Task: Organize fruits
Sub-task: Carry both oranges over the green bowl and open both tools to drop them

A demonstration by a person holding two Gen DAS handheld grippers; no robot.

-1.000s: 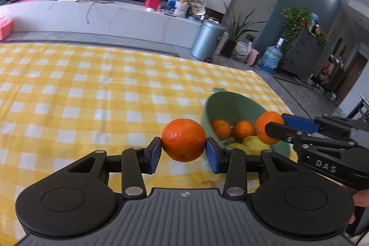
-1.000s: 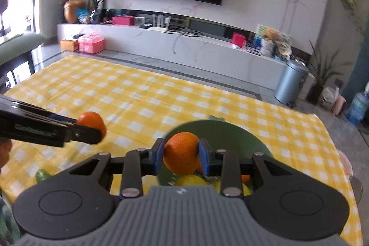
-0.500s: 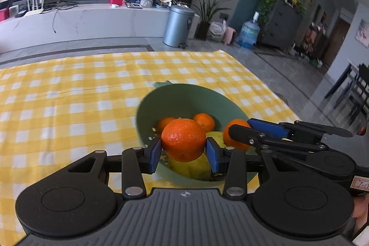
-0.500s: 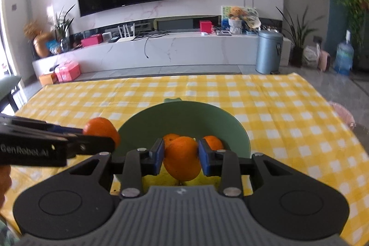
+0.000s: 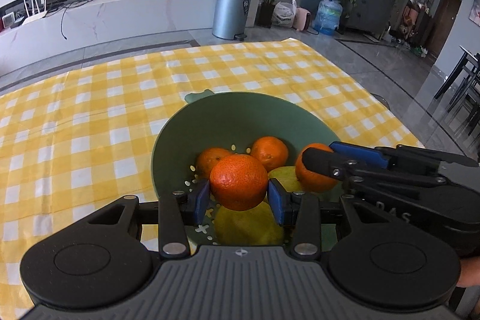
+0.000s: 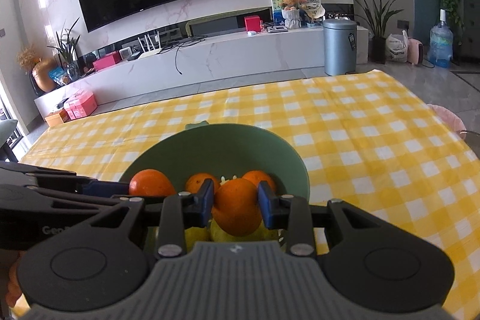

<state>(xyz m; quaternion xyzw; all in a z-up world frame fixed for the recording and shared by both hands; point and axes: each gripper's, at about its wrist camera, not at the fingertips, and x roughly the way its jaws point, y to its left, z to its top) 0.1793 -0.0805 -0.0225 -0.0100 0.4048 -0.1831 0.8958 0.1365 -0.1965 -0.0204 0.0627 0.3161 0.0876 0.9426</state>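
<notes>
A green bowl (image 5: 228, 116) sits on the yellow checked tablecloth and holds two oranges (image 5: 269, 148) and yellow-green fruit (image 5: 249, 225). My left gripper (image 5: 238, 197) is shut on an orange (image 5: 238, 182) just above the bowl's near side. My right gripper (image 6: 235, 204) is shut on another orange (image 6: 237, 210), also over the bowl (image 6: 216, 146). In the left wrist view the right gripper (image 5: 318, 162) comes in from the right with its orange (image 5: 315, 179). In the right wrist view the left gripper's orange (image 6: 151, 182) shows at the bowl's left rim.
The yellow checked tablecloth (image 5: 75, 125) covers the table, whose right edge (image 5: 390, 110) drops to the floor. Beyond it stand a TV counter (image 6: 210, 56), a grey bin (image 6: 339, 45) and plants.
Both grippers have moved with their oranges from beside the bowl to over it and lower. The left one swung to the right. Both grips stay shut.
</notes>
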